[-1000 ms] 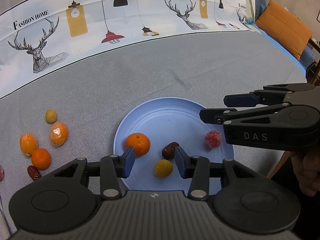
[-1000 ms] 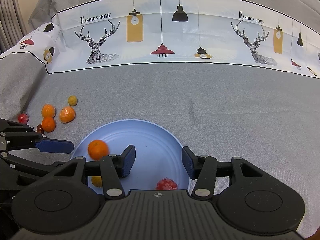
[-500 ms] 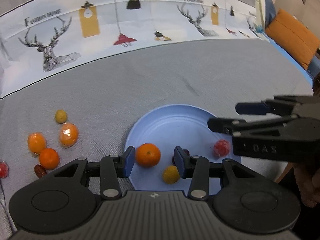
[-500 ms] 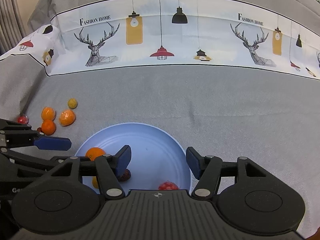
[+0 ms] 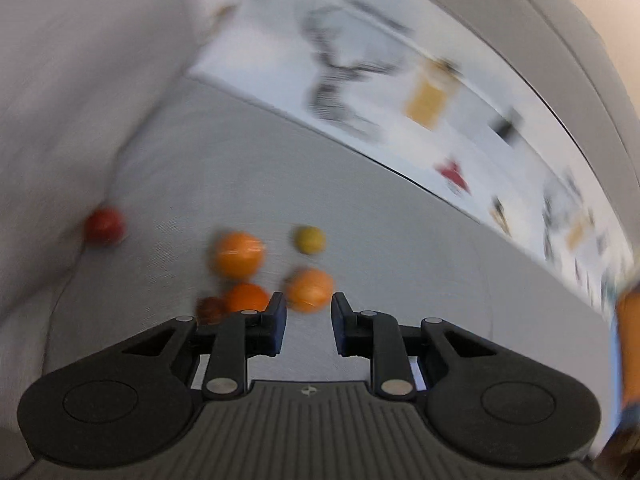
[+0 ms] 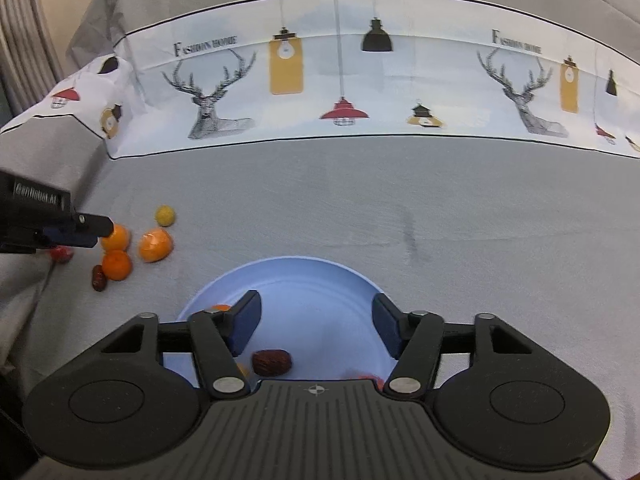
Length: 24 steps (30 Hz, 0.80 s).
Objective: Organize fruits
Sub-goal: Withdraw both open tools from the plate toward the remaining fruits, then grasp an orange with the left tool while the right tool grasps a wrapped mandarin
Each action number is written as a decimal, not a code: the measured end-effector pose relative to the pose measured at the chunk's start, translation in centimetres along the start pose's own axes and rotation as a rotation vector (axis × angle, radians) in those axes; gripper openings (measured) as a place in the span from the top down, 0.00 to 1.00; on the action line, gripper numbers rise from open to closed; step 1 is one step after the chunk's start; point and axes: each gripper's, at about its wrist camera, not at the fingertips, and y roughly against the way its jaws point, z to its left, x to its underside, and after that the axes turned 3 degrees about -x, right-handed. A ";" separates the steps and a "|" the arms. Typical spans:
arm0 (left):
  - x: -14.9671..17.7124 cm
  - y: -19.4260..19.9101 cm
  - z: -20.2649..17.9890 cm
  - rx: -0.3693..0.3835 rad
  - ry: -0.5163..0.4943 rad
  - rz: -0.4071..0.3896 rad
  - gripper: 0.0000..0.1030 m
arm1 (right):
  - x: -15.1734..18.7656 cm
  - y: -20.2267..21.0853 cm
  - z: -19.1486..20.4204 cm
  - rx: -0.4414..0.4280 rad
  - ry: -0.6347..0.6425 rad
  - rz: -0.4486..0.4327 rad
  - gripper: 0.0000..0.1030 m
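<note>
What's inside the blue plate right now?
In the blue plate a brown date shows clearly. Slivers of an orange and a red fruit peek out; the right tool covers the rest.

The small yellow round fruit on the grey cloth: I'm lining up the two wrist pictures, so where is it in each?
Left wrist view: the small yellow round fruit sits just above centre, beyond the open jaws.
Right wrist view: the same fruit lies at middle left, far-left of the pale blue round plate.
Shared landmark: the plastic-wrapped orange fruit just nearer than it.
</note>
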 end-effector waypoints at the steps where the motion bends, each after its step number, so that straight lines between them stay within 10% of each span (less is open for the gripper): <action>1: -0.4 -0.4 0.8 -0.016 0.050 0.017 0.73 | -0.1 0.0 0.3 -0.010 0.004 -0.002 0.54; 6: -1.5 -2.0 2.1 -0.049 0.122 0.095 0.71 | -0.7 -0.2 1.9 -0.068 0.006 -0.010 0.64; 24: -1.8 -5.4 -1.0 -0.218 -0.168 0.118 0.51 | -2.2 -5.6 7.4 -0.225 0.028 0.034 0.62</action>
